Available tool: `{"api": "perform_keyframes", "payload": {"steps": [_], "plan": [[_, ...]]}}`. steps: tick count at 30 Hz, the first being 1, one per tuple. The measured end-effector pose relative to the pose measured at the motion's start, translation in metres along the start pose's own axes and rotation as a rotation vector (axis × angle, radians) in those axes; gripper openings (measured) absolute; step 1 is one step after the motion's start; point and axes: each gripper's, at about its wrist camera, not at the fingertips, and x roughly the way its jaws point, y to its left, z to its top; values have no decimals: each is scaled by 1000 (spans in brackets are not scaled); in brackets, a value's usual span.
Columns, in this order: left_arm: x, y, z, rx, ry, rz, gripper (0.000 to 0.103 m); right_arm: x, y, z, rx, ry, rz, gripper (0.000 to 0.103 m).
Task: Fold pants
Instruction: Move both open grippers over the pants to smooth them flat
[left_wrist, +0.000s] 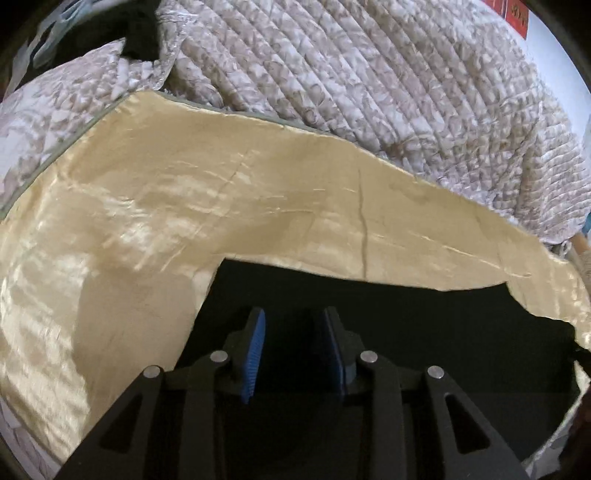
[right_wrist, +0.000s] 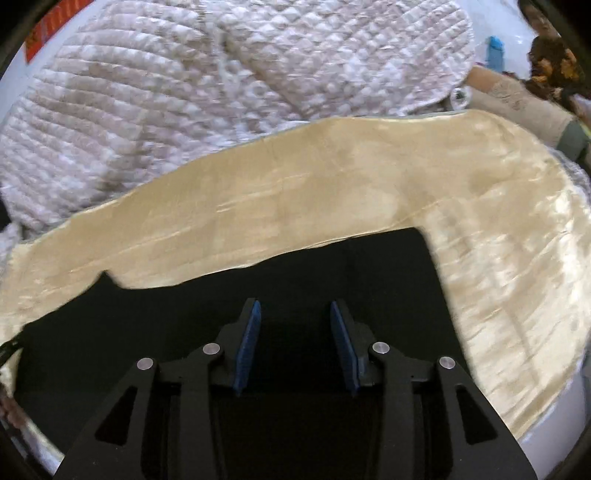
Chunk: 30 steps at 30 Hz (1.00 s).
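The black pants (left_wrist: 406, 325) lie flat on a shiny golden cloth (left_wrist: 221, 184) spread over a bed. In the left wrist view my left gripper (left_wrist: 293, 312) hovers over the black fabric near its left edge. Its blue pads stand apart with nothing between them. In the right wrist view the same pants (right_wrist: 184, 314) fill the lower middle, and the golden cloth (right_wrist: 332, 177) shows beyond and to the right. My right gripper (right_wrist: 294, 303) is over the pants close to their right edge, open, with nothing pinched. The pants are too dark to show their folds.
A quilted pale blanket (left_wrist: 369, 66) is bunched behind the golden cloth, also seen as the blanket (right_wrist: 147, 92) in the right wrist view. Another dark garment (left_wrist: 140, 33) sits at the far left. A blue object (right_wrist: 495, 48) and a beige lacy bundle (right_wrist: 517, 99) lie at the far right.
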Motion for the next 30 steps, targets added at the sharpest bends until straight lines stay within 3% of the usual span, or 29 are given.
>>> {"api": "perform_keyframes", "payload": {"steps": [4, 10, 12, 15, 22, 25, 30], "plan": [[-19, -12, -23, 65, -11, -73, 35, -6, 31, -20, -82, 18, 72, 40], [-30, -31, -56, 122, 3, -68, 35, -13, 75, -57, -252, 37, 120, 42], [-27, -38, -62, 159, 7, -52, 36, -9, 86, -69, -294, 59, 136, 50], [-31, -51, -62, 204, -18, -33, 36, -10, 98, -75, -383, 28, 89, 54], [-39, -89, -68, 290, -37, -106, 36, -22, 127, -88, -458, -27, 195, 54], [-32, -97, -74, 320, -12, -97, 36, -13, 140, -101, -492, 10, 207, 54], [-27, -97, -79, 331, -3, -83, 38, -12, 141, -102, -505, -16, 198, 54]]}}
